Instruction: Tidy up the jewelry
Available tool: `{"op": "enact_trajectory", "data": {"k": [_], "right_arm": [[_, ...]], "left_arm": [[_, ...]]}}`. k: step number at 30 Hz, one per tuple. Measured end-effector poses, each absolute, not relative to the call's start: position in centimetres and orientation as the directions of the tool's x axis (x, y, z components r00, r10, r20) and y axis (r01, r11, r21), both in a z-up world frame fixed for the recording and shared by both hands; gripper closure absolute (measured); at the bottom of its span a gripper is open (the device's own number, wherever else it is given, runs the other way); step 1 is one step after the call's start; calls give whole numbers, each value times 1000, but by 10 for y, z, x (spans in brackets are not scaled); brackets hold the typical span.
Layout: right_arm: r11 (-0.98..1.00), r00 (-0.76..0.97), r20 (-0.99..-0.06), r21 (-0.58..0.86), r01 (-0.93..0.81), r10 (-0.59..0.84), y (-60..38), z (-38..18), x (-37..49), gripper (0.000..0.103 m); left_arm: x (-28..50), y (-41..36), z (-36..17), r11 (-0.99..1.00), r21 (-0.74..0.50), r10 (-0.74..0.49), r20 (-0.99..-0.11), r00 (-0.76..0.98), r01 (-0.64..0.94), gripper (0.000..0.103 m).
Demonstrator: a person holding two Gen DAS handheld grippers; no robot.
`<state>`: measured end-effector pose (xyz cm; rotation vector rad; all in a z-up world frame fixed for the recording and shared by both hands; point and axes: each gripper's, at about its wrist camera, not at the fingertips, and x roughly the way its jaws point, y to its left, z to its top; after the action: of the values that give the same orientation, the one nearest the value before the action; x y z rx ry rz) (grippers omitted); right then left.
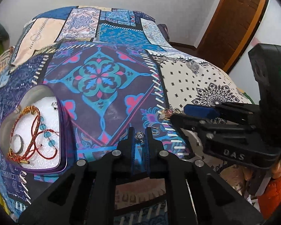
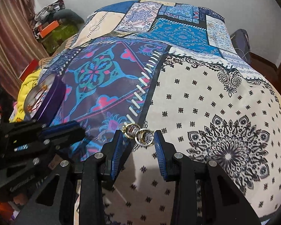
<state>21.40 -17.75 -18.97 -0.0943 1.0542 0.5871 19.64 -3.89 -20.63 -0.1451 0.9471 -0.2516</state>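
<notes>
Left tool (image 1: 140, 131) is pinched shut on a small silver charm (image 1: 140, 136); tin (image 1: 63, 166) lies lower left. Right tool (image 2: 138, 137) is part open, rings (image 2: 140, 134) loose between its pads, on the bed.

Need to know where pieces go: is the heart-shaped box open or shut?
Open. The heart-shaped box has no lid on; red cord bracelets and a silver ring lie visible inside.

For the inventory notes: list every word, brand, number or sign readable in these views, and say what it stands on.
"DAS": raised letters on the black plastic body of the right gripper, seen from the left wrist view.
Raised lettering on the black body of the left gripper, in the right wrist view: too blurred to read.
Patchwork bedspread and purple heart-shaped tin: patterns only, no text.
</notes>
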Motion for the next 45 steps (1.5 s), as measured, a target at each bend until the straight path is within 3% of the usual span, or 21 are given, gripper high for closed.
{"op": "enact_trajectory", "data": {"k": [7, 12, 14, 29, 45], "right_arm": [[846, 373, -828, 207, -491, 419, -178, -196, 217, 72], [844, 378, -821, 213, -493, 429, -180, -194, 214, 81], [842, 380, -817, 216, -494, 433, -180, -192, 214, 91], [854, 456, -774, 203, -478, 440, -200, -157, 187, 92], [794, 525, -645, 222, -566, 555, -154, -98, 171, 92]], "left_arm": [[195, -40, -207, 959, -233, -283, -774, 566, 160, 95], [193, -42, -204, 959, -230, -284, -769, 572, 166, 95], [192, -40, -202, 958, -236, -287, -766, 575, 164, 95], [166, -29, -162, 960, -233, -279, -717, 639, 158, 95], [131, 19, -101, 972, -213, -211, -613, 762, 98, 95]]}}
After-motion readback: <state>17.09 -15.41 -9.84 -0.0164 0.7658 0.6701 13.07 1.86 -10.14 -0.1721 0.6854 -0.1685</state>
